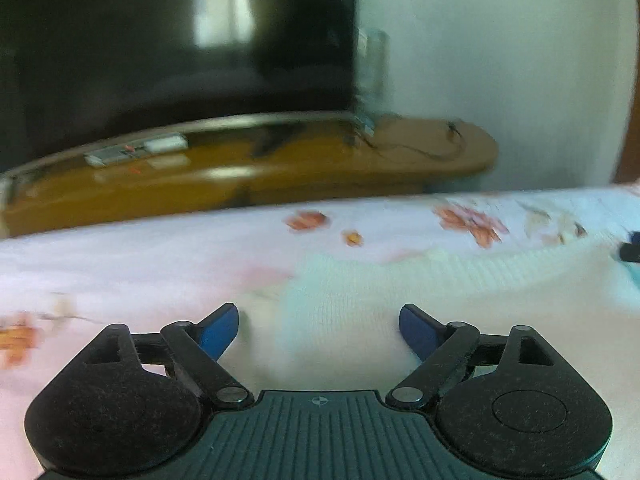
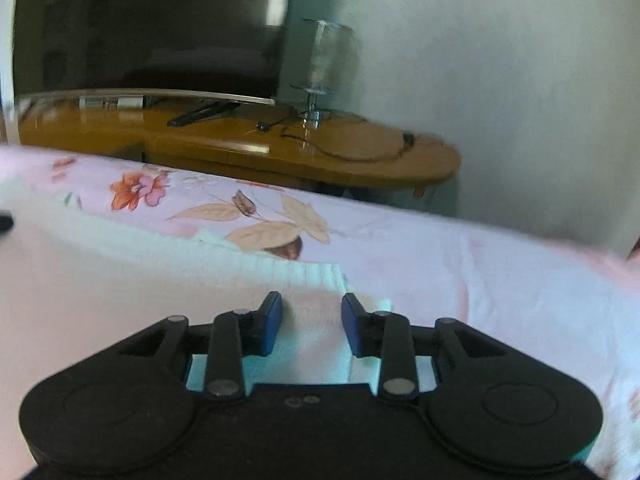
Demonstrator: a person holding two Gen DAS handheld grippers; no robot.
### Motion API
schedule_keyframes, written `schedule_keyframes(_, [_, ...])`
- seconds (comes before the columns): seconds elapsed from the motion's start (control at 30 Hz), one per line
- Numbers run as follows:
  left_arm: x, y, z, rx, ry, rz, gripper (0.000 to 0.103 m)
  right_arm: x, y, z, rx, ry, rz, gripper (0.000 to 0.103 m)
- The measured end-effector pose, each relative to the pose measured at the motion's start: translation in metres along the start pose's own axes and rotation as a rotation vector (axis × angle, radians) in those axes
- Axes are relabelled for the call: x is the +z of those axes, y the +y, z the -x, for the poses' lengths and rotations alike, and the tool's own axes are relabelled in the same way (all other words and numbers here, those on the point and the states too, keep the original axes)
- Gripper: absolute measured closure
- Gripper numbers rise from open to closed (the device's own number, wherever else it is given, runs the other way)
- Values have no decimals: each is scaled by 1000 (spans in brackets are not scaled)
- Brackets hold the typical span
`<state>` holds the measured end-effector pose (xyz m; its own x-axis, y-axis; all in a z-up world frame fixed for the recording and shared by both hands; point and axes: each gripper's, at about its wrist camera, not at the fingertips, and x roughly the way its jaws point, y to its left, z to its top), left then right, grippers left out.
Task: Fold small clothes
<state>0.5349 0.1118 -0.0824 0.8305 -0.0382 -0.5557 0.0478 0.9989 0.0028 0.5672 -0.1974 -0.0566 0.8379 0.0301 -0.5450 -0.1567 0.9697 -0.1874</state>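
A white knitted garment [image 1: 400, 292] lies flat on a pink floral bedsheet [image 1: 160, 256]. My left gripper [image 1: 319, 330] is wide open, low over the garment's left part, with cloth between its blue fingers [image 1: 218, 334]. In the right wrist view the garment [image 2: 120, 272] spreads to the left, its ribbed edge corner [image 2: 320, 276] just ahead. My right gripper [image 2: 312, 326] is open, its blue pads [image 2: 270, 324] on either side of a strip of the white cloth, not closed on it.
Beyond the bed stands a wooden TV stand [image 2: 280, 152] with a dark television [image 2: 152, 28], a remote [image 2: 200, 114], cables and a glass lamp [image 2: 320, 68]. A white wall [image 2: 500, 80] is behind. The bedsheet [image 2: 500, 280] extends to the right.
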Motion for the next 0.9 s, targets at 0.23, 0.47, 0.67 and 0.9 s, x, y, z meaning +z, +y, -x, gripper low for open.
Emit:
schedule_keyframes(0.23, [-9, -57, 34, -192, -20, -32, 16, 1, 54, 46, 315, -41, 2, 67])
schedule_keyframes(0.47, [-26, -48, 27, -114, 43, -63, 16, -13, 60, 38, 261, 14, 99, 66])
schedule_keyframes(0.67, [-32, -20, 30, -70, 32, -6, 16, -31, -24, 42, 116, 61, -107, 64])
schedule_keyframes(0.9, [-36, -71, 60, -146, 29, -58, 16, -22, 37, 87, 251, -13, -60, 64])
